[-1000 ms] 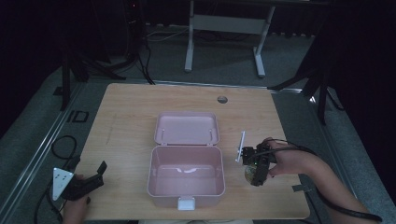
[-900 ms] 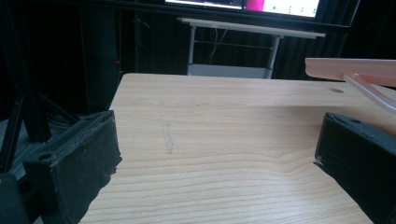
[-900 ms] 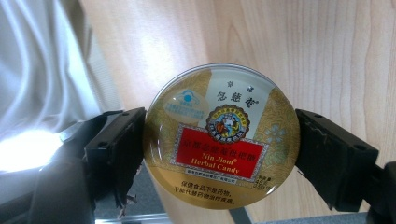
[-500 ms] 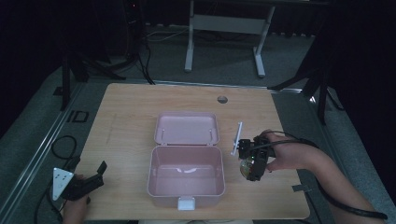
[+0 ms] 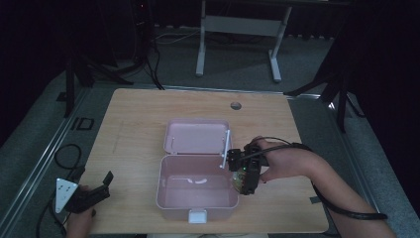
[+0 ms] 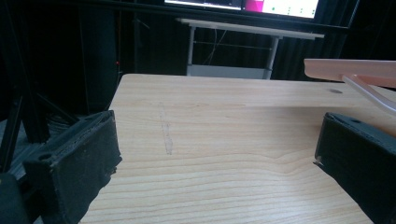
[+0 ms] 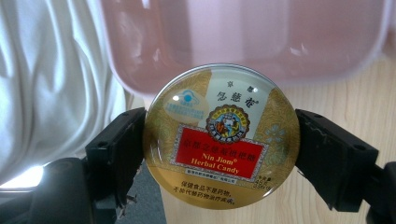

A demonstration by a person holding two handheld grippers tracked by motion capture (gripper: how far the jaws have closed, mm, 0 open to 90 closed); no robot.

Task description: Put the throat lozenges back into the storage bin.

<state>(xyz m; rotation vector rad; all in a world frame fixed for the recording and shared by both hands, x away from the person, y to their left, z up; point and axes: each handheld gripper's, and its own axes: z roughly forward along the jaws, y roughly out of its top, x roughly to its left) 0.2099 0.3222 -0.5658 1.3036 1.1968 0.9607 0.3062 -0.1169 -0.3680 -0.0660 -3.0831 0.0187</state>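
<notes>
I have the candy tin [image 7: 222, 136] clamped between my right gripper [image 5: 246, 174] jaws, pink box [image 5: 198, 196] just ahead; left gripper [image 5: 94, 193] jaws apart.

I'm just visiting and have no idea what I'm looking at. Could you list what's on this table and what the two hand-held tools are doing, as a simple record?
Surface: light wooden table
Container: pale pink plastic box with hinged lid open, lying flat behind it
Box contents: looks empty
Right gripper: clamped on a round gold tin of herbal candy, at the box's right wall
Left gripper: jaws wide apart, holding nothing, near the table's front left corner
Tin label: Nin Jiom Herbal Candy
</notes>
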